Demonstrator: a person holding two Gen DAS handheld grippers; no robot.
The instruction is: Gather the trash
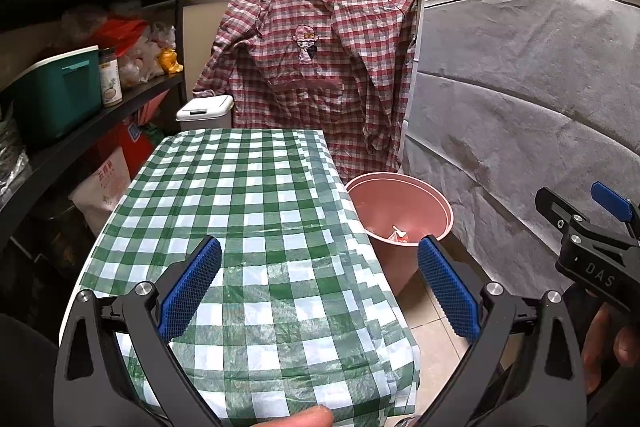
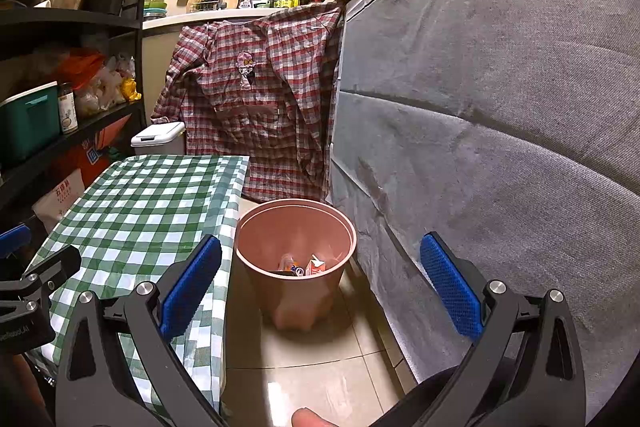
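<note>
Green-checked tablecloth point(image 1: 248, 211) looks bare between the wide-open, empty left gripper point(image 1: 320, 291), so scan for leftovers before finishing; right gripper point(image 2: 320, 291), also open, frames the pink bin point(image 2: 296, 243).

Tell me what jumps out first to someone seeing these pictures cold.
The green checked tablecloth fills the foreground on the left. Beside it on the floor stands a pink bin with cartons and wrappers already inside. Behind both, a red plaid shirt hangs from the counter edge.
</note>
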